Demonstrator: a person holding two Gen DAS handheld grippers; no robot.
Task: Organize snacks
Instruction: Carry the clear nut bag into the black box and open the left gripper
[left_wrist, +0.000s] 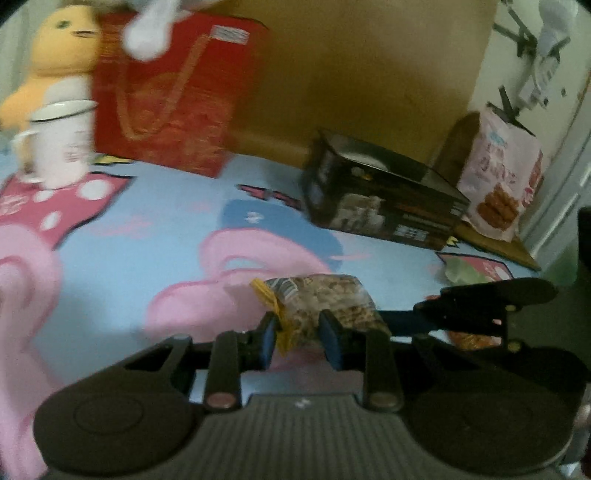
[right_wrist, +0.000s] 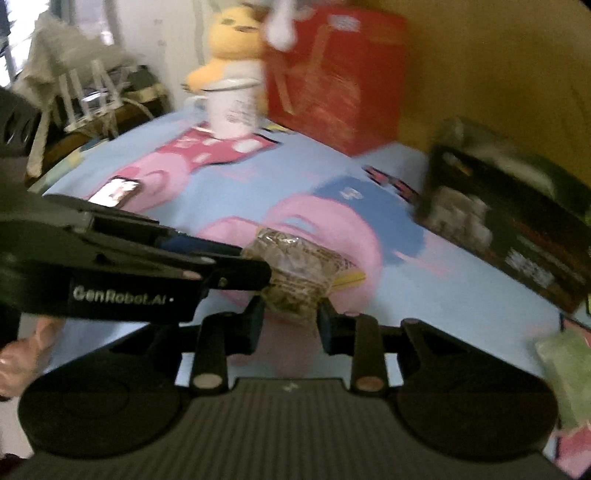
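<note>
A clear snack bag (left_wrist: 325, 302) of brown pieces with a yellow tag sits just above the blue and pink cartoon cloth (left_wrist: 155, 206). My left gripper (left_wrist: 299, 332) is shut on its near end, blue pads pressing each side. The right gripper (left_wrist: 421, 310) reaches in from the right onto the same bag. In the right wrist view the bag (right_wrist: 295, 269) is pinched between my right gripper's (right_wrist: 291, 317) pads, and the left gripper (right_wrist: 255, 273) comes in from the left, touching the bag's left side.
A black box (left_wrist: 384, 206) lies at the right, with a pink snack pouch (left_wrist: 502, 177) behind it. A red gift bag (left_wrist: 166, 99), a white mug (left_wrist: 59, 144) and a yellow plush (left_wrist: 59, 44) stand at the back. A phone (right_wrist: 118, 192) and a green packet (right_wrist: 565, 369) lie on the cloth.
</note>
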